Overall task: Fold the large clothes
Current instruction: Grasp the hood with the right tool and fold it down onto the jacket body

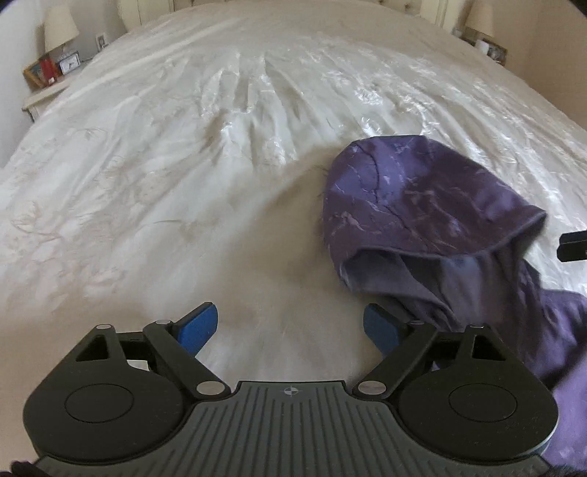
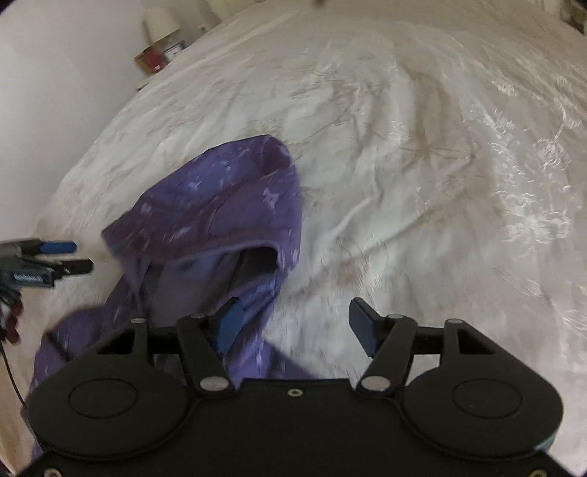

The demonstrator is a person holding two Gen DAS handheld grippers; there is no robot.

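Observation:
A purple hooded garment (image 1: 433,209) with pale marbling lies on the white bedspread (image 1: 183,154), its hood spread open toward the headboard. My left gripper (image 1: 290,326) hovers just left of the hood, jaws wide apart over bare bedspread, nothing between them. In the right wrist view the same purple garment (image 2: 220,220) sits to the left of centre. My right gripper (image 2: 297,326) is open above the garment's right edge, its left blue pad (image 2: 231,326) over the cloth and the right one over the bedspread (image 2: 422,165). The left gripper (image 2: 69,257) shows at that view's left edge.
A nightstand (image 1: 47,80) with a lamp (image 1: 58,29), a clock and a red item stands at the far left of the bed. Another lamp (image 1: 480,18) stands at the far right. The bedspread is wrinkled around the hood.

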